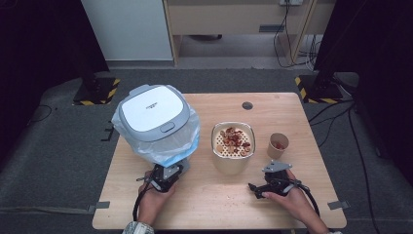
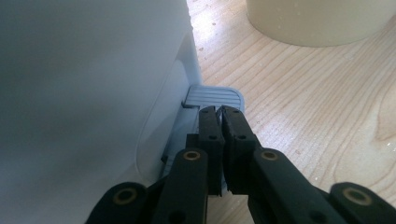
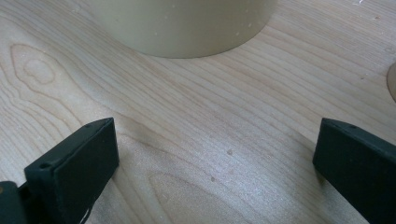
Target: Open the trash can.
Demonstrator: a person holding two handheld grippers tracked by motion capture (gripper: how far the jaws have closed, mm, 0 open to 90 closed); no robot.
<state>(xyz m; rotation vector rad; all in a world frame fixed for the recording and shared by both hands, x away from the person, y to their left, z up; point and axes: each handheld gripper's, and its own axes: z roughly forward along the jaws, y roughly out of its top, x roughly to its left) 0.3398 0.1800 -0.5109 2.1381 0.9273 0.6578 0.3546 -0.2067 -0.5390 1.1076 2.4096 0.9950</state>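
Note:
A white bin [image 1: 153, 114] with a grey-rimmed lid and a clear plastic liner stands at the table's left. Its white wall [image 2: 93, 93] rises at the left of the left gripper view, with a grey ribbed pedal [image 2: 217, 94] at its foot. My left gripper [image 2: 219, 112] is shut with nothing between the jaws, and its tips rest at the near edge of the pedal. From above, the left gripper [image 1: 174, 173] sits at the bin's base. My right gripper [image 3: 215, 158] hangs open over bare wood, just short of a cream container [image 3: 187, 23]; the high view places this gripper [image 1: 253, 187] below that container.
The cream container [image 1: 233, 141] holds a perforated insert with food scraps. A paper cup [image 1: 278, 145] with red bits stands to its right. Crumbs dot the wooden table [image 1: 214, 204] near the front. A round hole [image 1: 247, 105] marks the tabletop at the back.

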